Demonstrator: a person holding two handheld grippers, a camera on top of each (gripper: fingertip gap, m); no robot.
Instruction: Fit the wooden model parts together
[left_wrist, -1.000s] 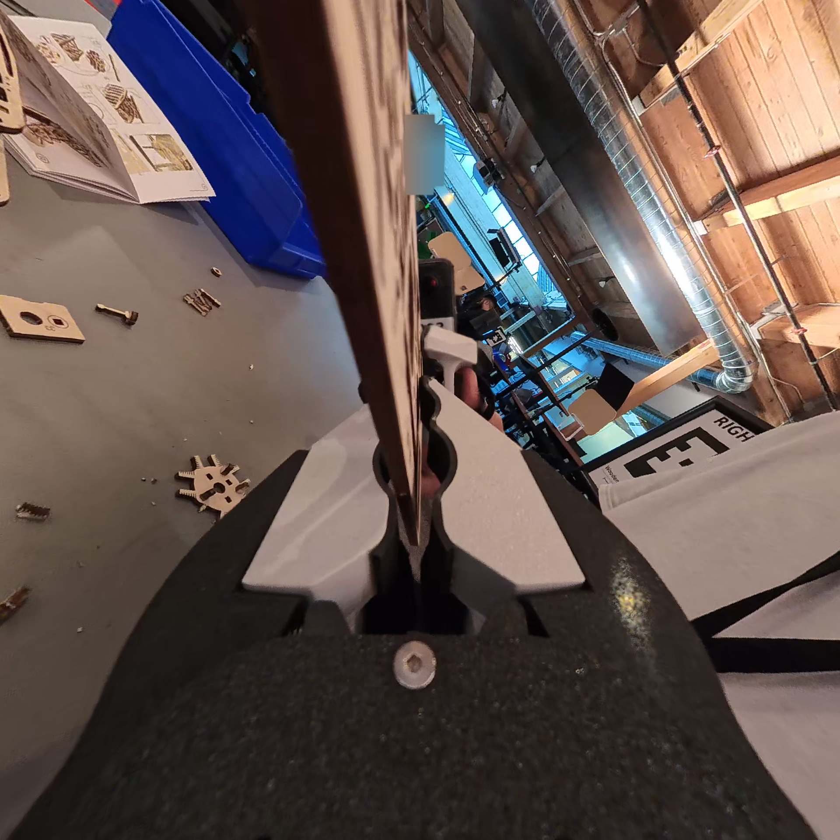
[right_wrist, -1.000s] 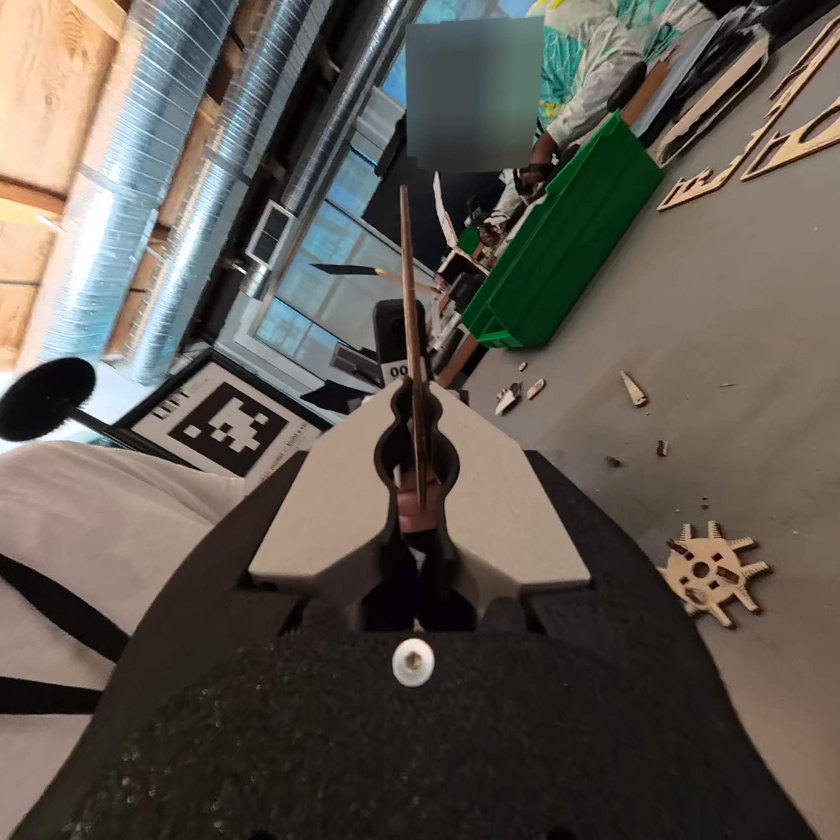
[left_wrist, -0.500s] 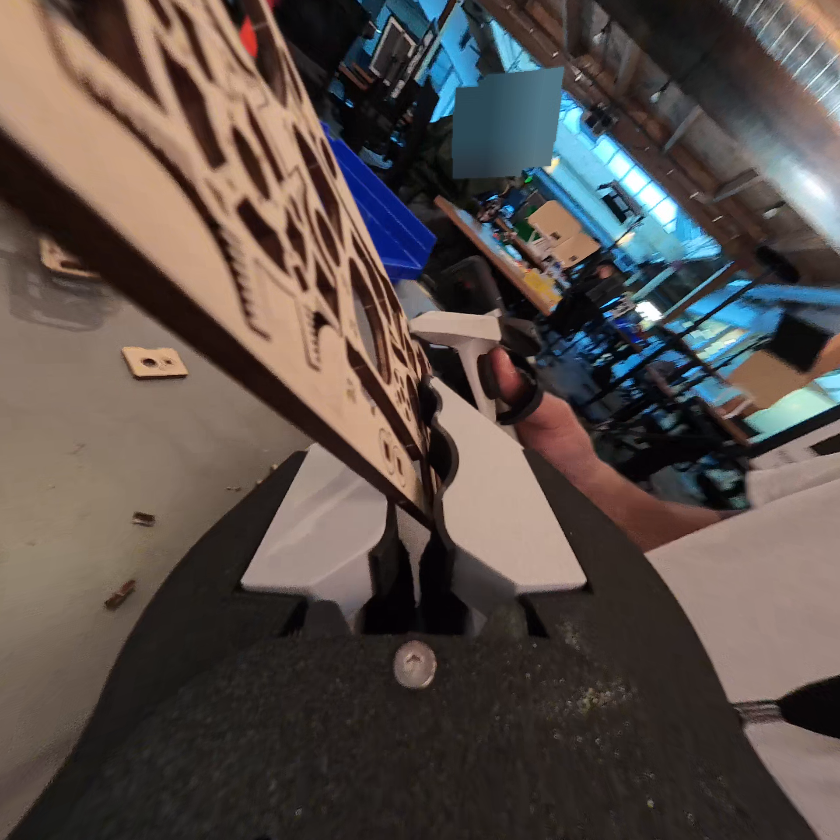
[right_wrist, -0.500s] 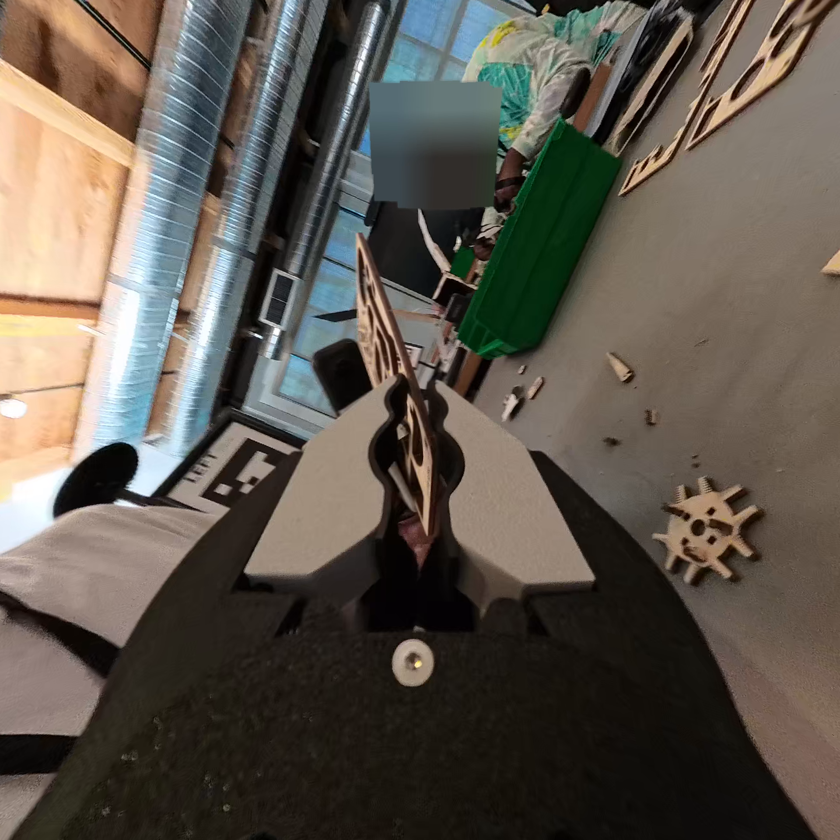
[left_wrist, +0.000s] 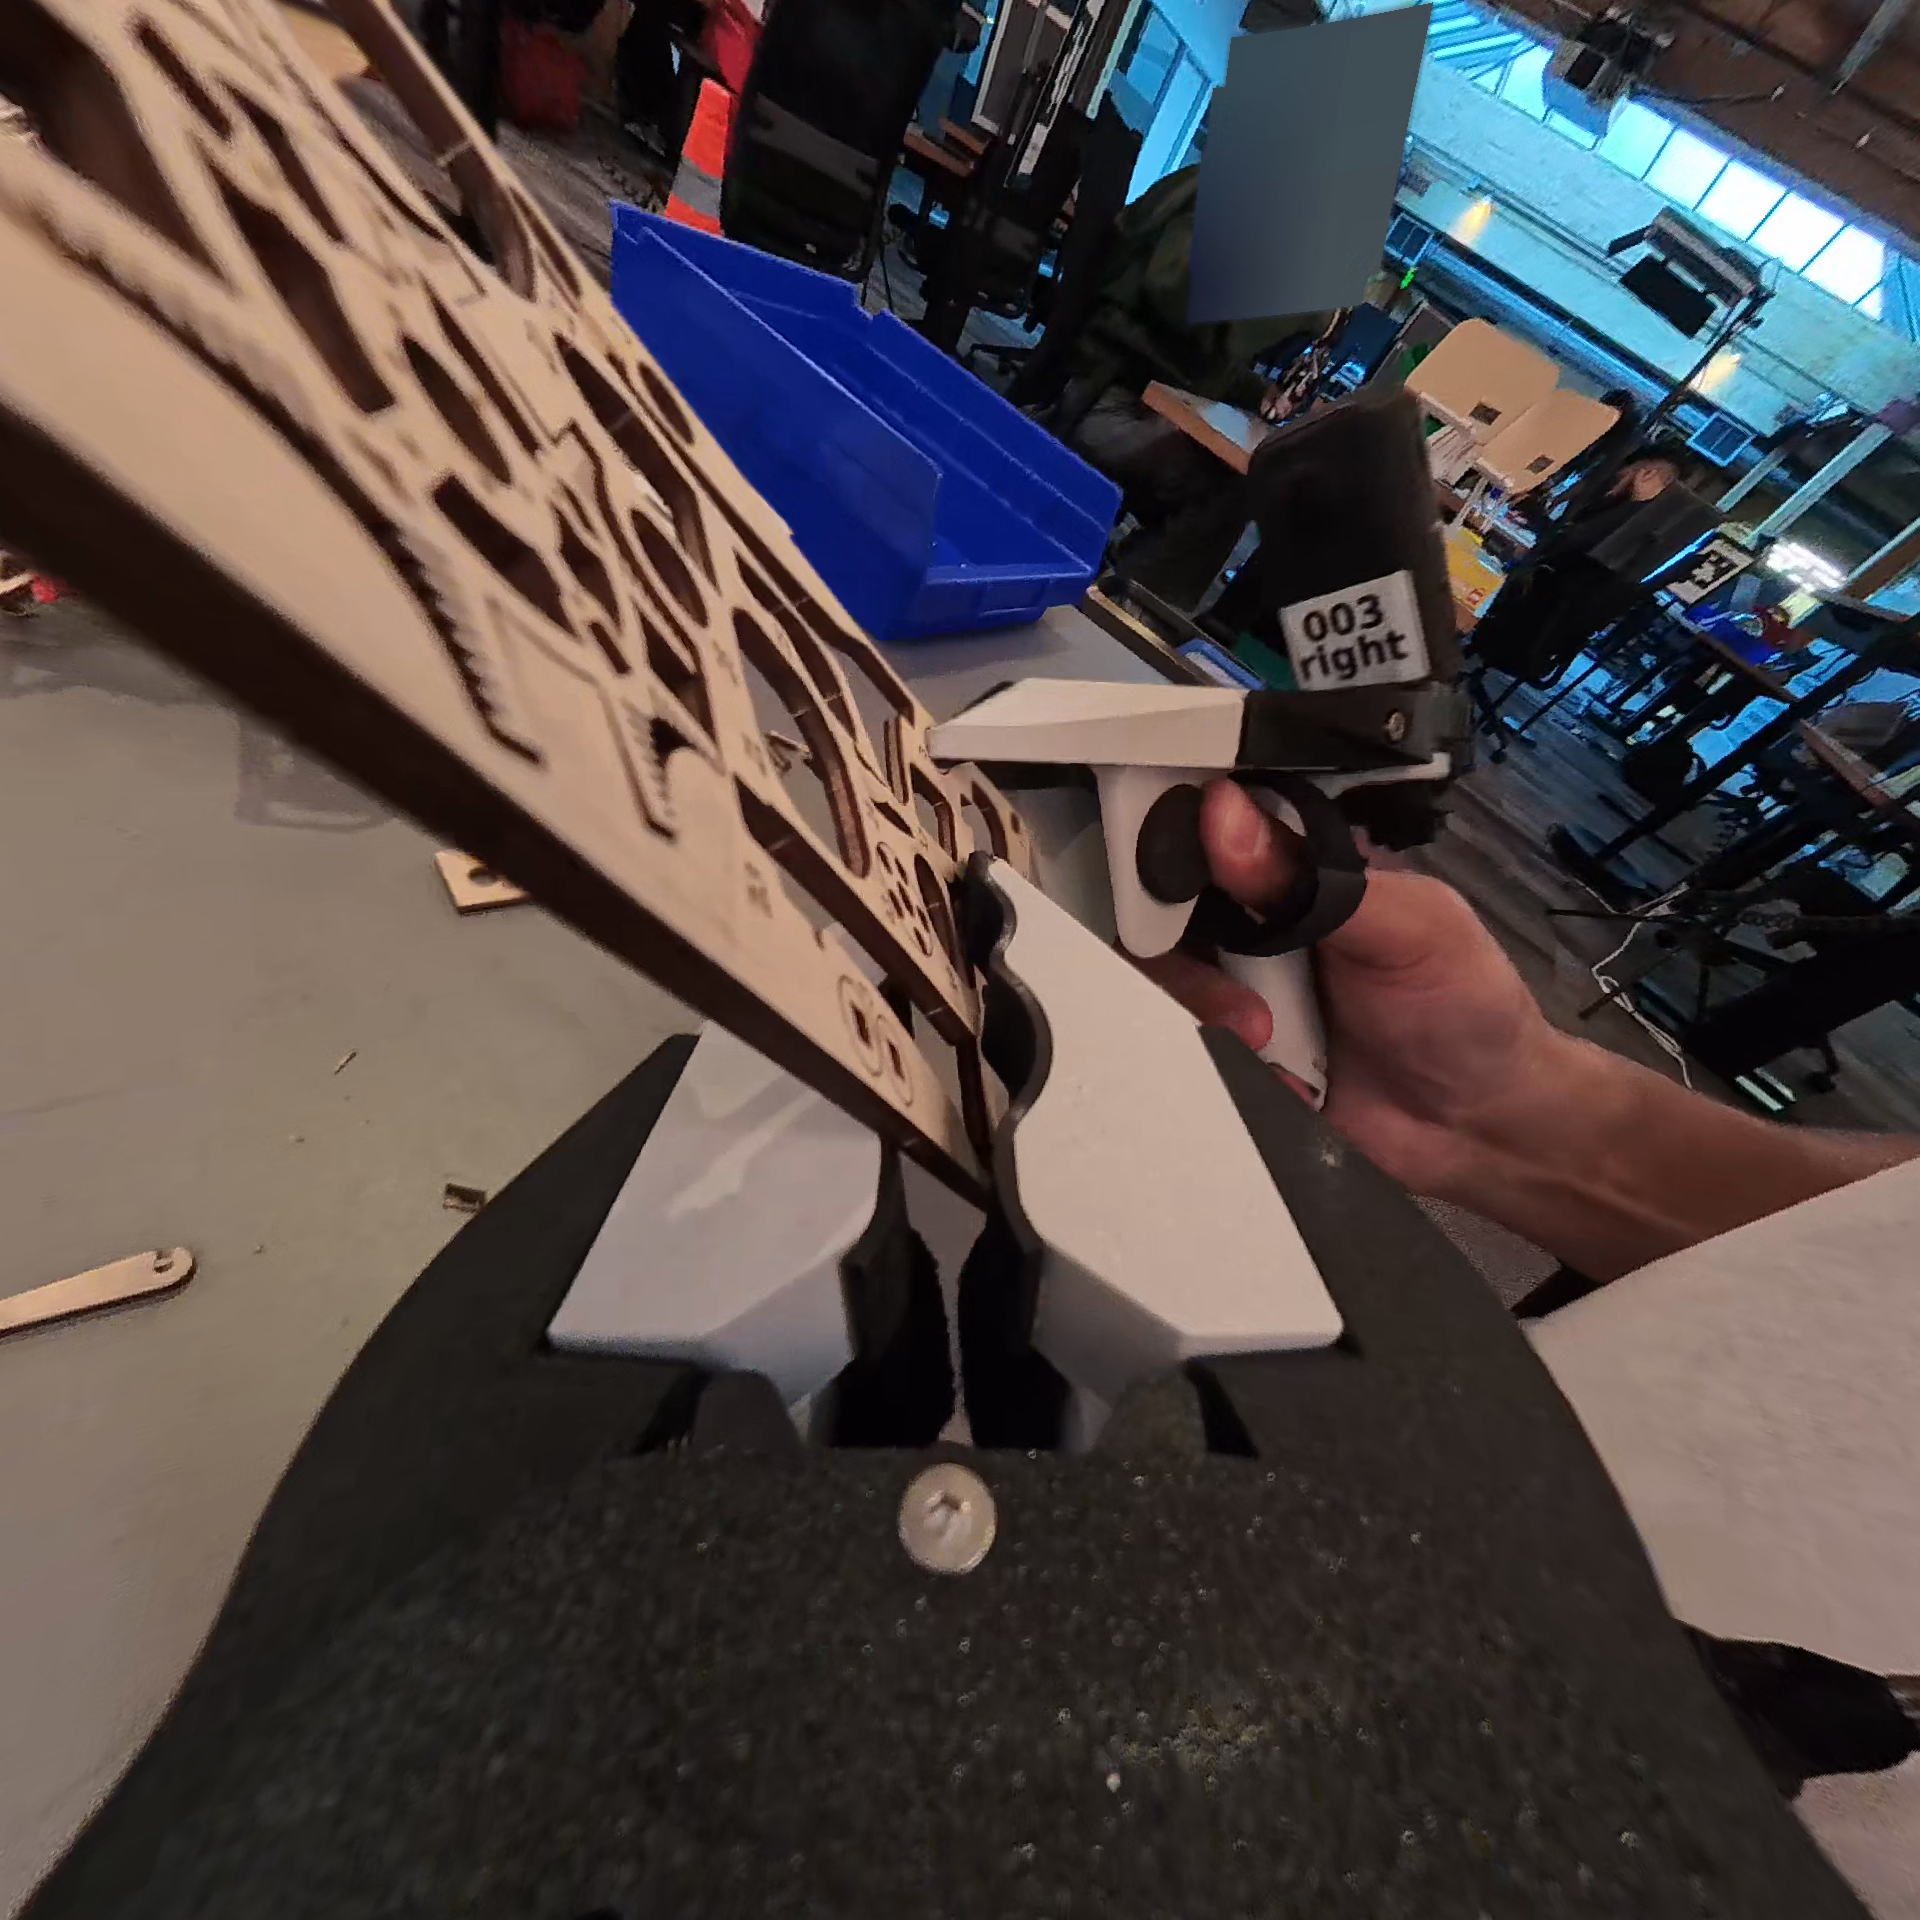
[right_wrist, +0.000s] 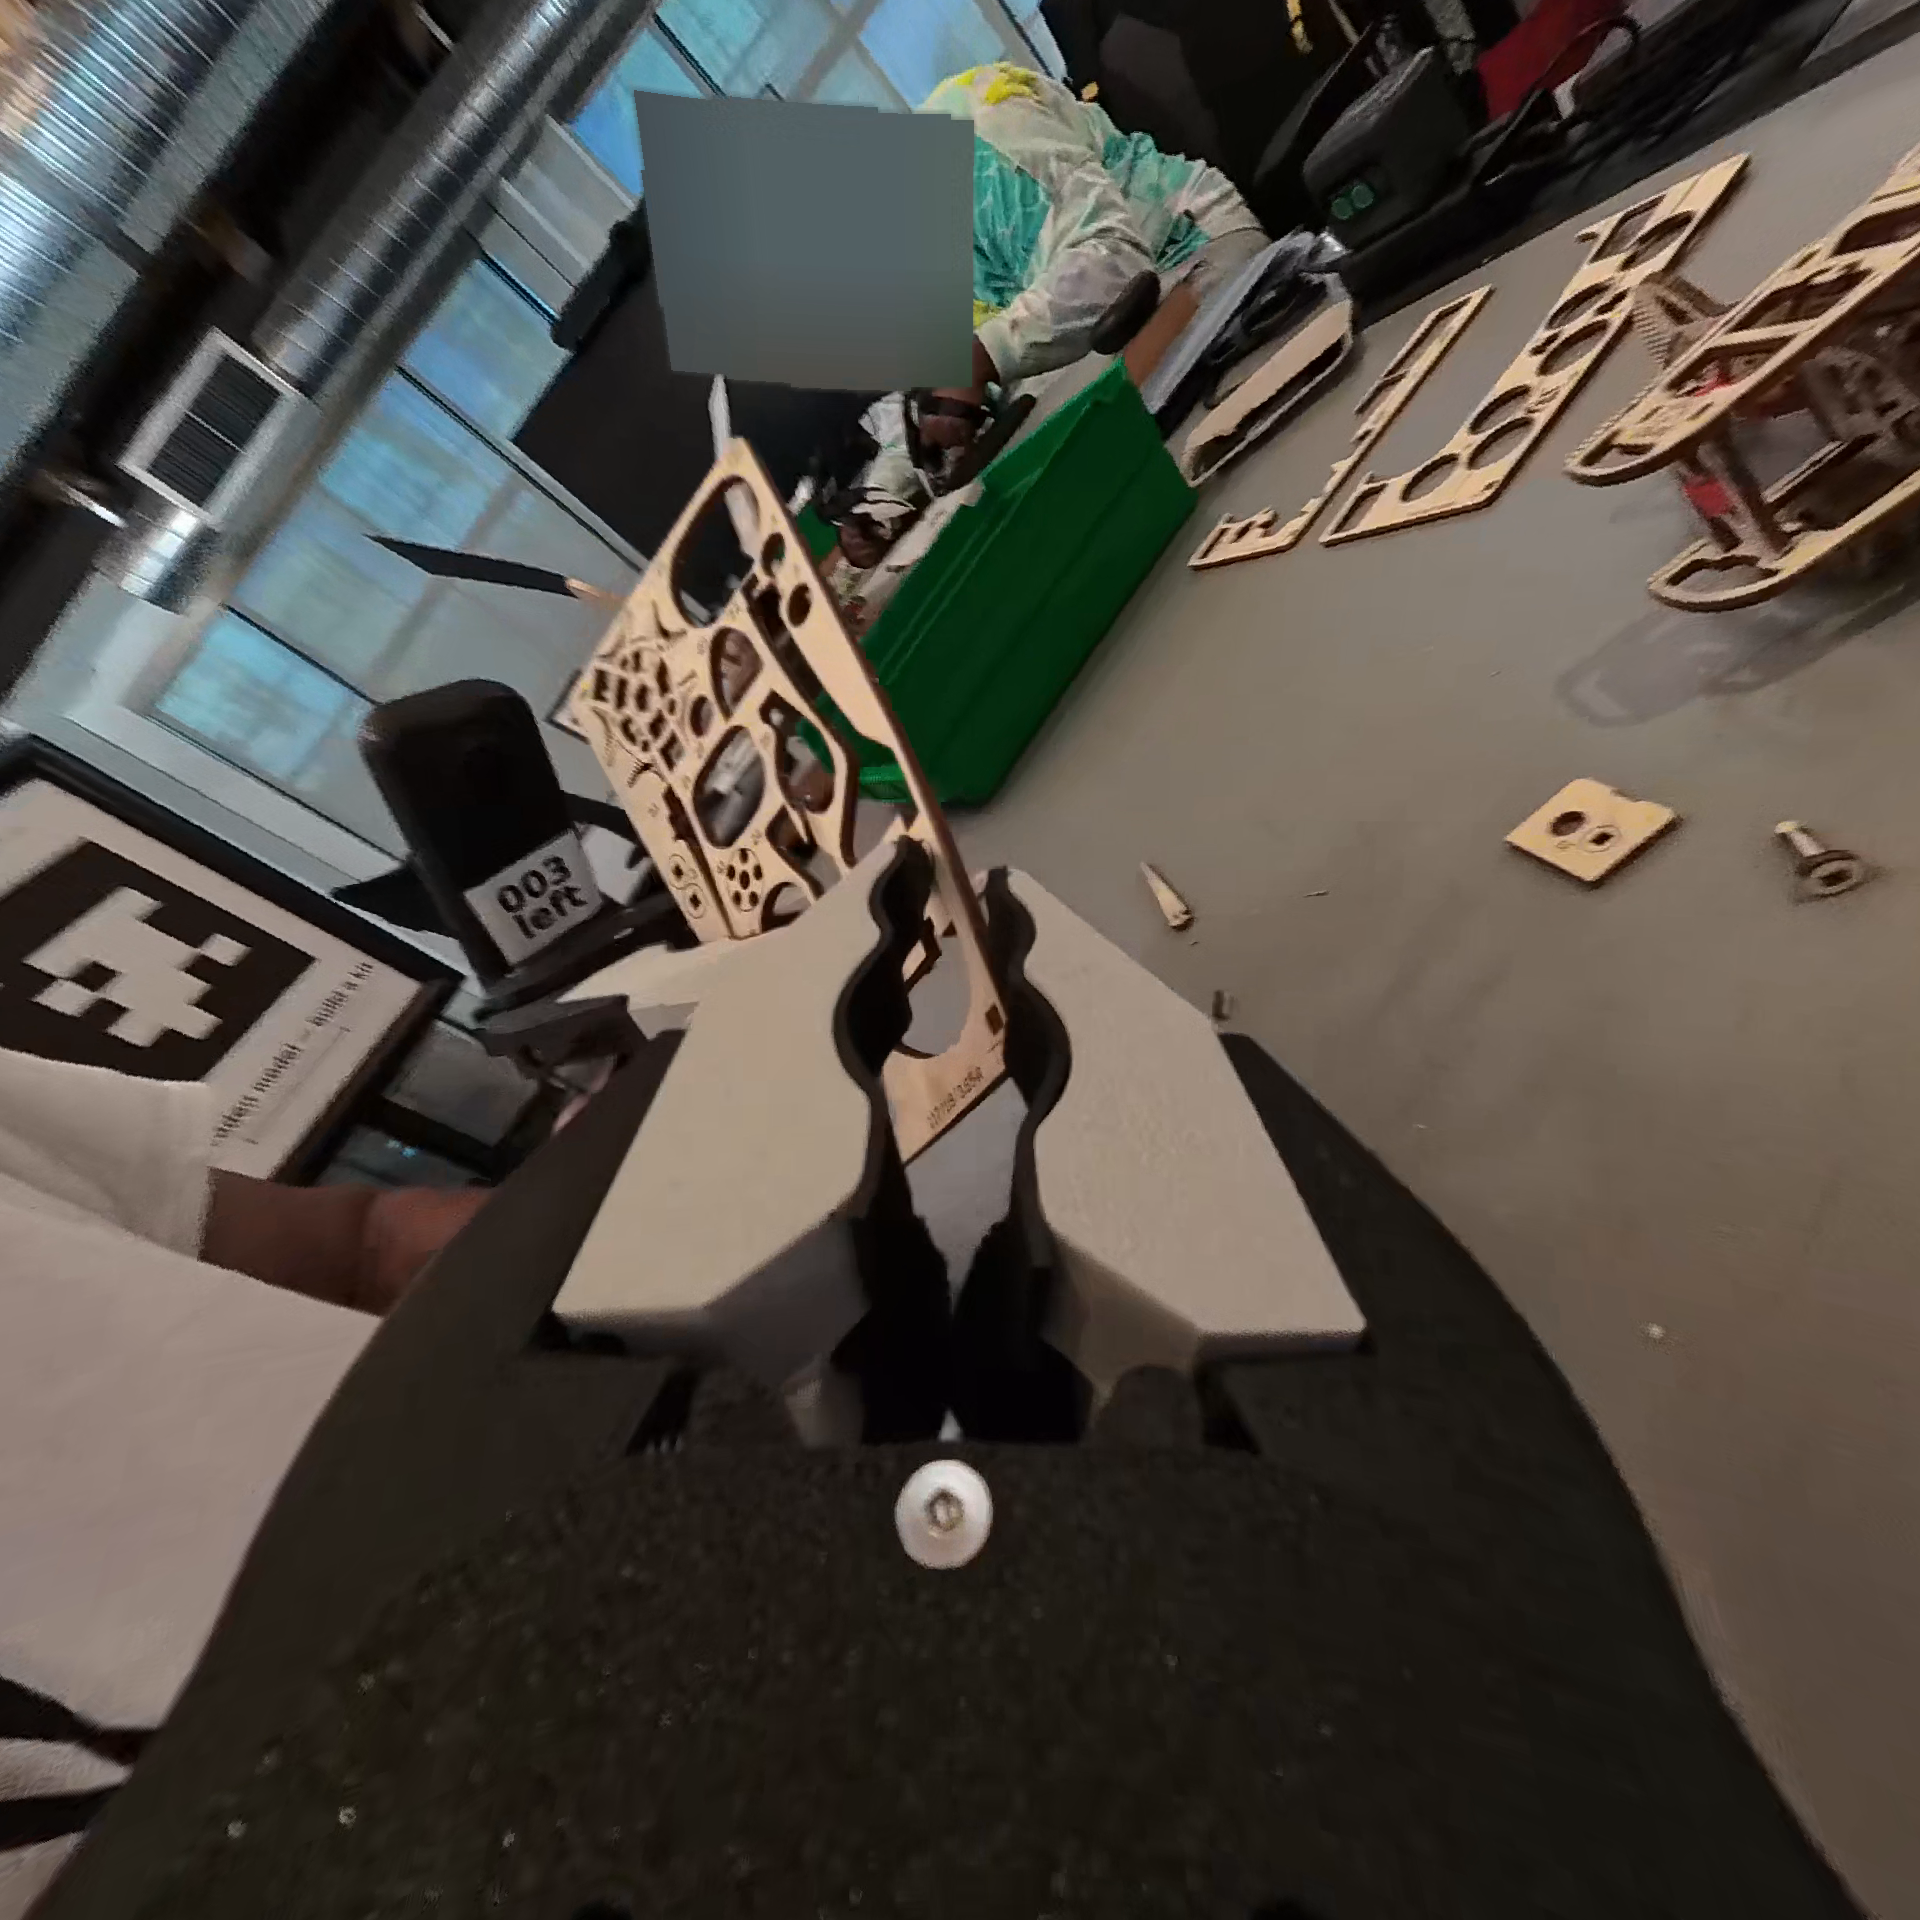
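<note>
A laser-cut wooden sheet (left_wrist: 436, 540) with many cut-out holes is held in the air above the grey table (left_wrist: 208, 987), tilted. My left gripper (left_wrist: 971, 904) is shut on its near corner. My right gripper (right_wrist: 951, 894) faces it from the other side. Its jaws stand a little apart around the sheet's opposite corner (right_wrist: 945, 1081), and the sheet (right_wrist: 727, 727) lies at an angle between them, against the right finger. The right gripper also shows in the left wrist view (left_wrist: 935, 740), held by a hand (left_wrist: 1403, 1018), tips at the sheet's edge.
A blue bin (left_wrist: 862, 447) stands behind the sheet and a green bin (right_wrist: 1018, 623) across the table. A part-built wooden model (right_wrist: 1787, 416), emptied sheets (right_wrist: 1455, 436), a small square piece (right_wrist: 1590, 842), a peg (right_wrist: 1813, 868) and a strip (left_wrist: 94, 1294) lie on the table. Less than 4 cm separates the two grippers' tips.
The sheet has swung from edge-on to face-on and tilted flatter in both views. The right gripper's jaws have loosened from it. Both grippers have turned down toward the table.
</note>
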